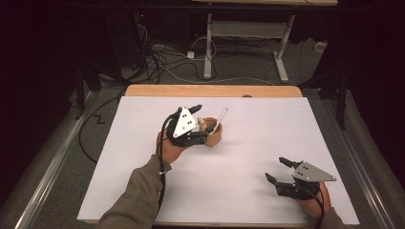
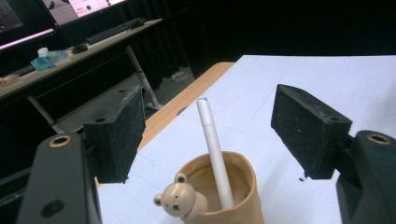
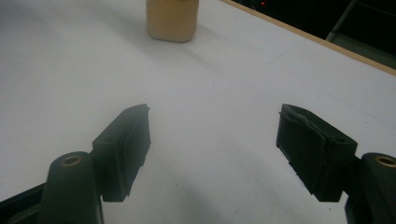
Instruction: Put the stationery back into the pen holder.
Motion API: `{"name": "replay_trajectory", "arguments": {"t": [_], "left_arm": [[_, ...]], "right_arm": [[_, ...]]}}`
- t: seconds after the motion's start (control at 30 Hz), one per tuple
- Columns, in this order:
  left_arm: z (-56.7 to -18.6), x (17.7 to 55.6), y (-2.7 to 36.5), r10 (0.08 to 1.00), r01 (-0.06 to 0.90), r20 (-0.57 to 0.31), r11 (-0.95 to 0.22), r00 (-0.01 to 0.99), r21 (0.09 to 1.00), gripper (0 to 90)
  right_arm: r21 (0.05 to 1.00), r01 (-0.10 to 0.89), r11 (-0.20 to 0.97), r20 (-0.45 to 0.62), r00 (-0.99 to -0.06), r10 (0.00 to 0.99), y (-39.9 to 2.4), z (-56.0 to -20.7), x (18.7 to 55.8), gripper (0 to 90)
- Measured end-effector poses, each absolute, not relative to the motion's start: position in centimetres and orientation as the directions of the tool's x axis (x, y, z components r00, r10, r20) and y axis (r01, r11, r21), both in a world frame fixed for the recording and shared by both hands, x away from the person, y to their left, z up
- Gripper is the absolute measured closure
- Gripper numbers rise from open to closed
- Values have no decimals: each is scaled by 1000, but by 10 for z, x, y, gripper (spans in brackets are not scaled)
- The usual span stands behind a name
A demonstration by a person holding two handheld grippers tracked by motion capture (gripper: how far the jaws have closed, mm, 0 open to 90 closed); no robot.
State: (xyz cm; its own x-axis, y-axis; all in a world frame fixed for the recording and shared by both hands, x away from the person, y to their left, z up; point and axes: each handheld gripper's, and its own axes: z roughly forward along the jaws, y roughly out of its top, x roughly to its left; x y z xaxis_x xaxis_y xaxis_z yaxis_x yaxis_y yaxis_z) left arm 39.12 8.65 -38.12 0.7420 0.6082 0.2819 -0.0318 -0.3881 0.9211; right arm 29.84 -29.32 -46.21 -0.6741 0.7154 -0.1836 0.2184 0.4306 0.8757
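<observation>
Tan ceramic-looking pen cup point(image 2: 224, 196) w/ a small bear figure point(image 2: 180, 200) on its rim stands mid-table on the white sheet point(image 1: 248, 157), a white pen point(image 2: 215, 154) leaning inside it. Left gripper point(image 1: 203, 121) hovers just above the cup, jaws spread wide, pen shaft between them but touching neither pad. Right gripper point(image 1: 276, 171) rests low near the front-right of the sheet, well apart from the cup, also spread and empty.

Step in hand looks like pulling the pen. To do it well: centre jaws on the upper shaft, clear of bear & rim, close gently, lift along the pen's lean so the cup doesn't tip.
</observation>
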Motion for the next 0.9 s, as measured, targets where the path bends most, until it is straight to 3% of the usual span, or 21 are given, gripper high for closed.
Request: {"name": "replay_trajectory", "arguments": {"t": [0.9], "left_arm": [[-395, 358, 109, 560, -13, 302, -461, 772, 887, 195]], "right_arm": [[874, 216, 436, -190, -673, 714, -292, -462, 298, 263]]}}
